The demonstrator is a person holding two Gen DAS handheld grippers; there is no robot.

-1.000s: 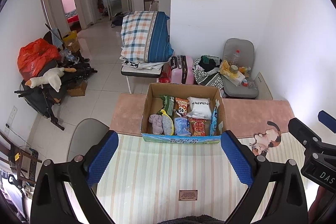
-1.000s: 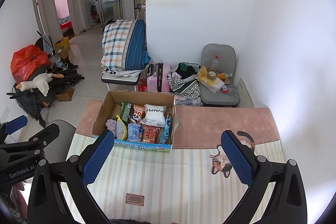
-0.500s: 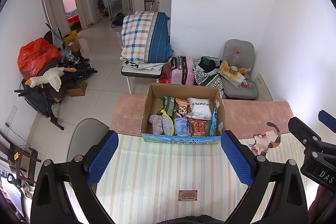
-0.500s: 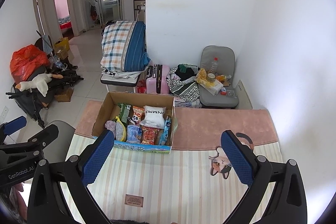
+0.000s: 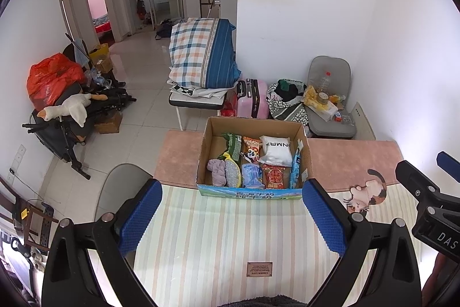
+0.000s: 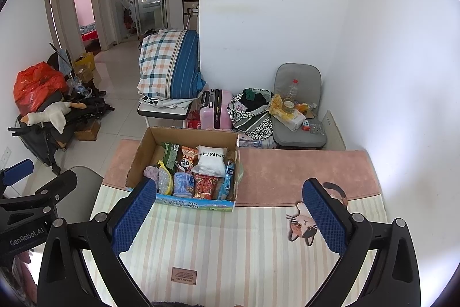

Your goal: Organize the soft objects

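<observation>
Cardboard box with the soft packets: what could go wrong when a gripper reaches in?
1. The packets stand tightly packed in the cardboard box, so the open left gripper may pinch two together.
2. The white pouch overlaps the red packet; pulling one could drag the other.

I see the desk [image 5: 359,157] covered at the far side by a pink mat [image 5: 178,151] and nearer me by a striped mat [image 5: 224,235] with a cat figure [image 6: 304,223]. A cardboard box [image 5: 205,146] of packets sits on the pink mat, touching the striped one's edge.
</observation>
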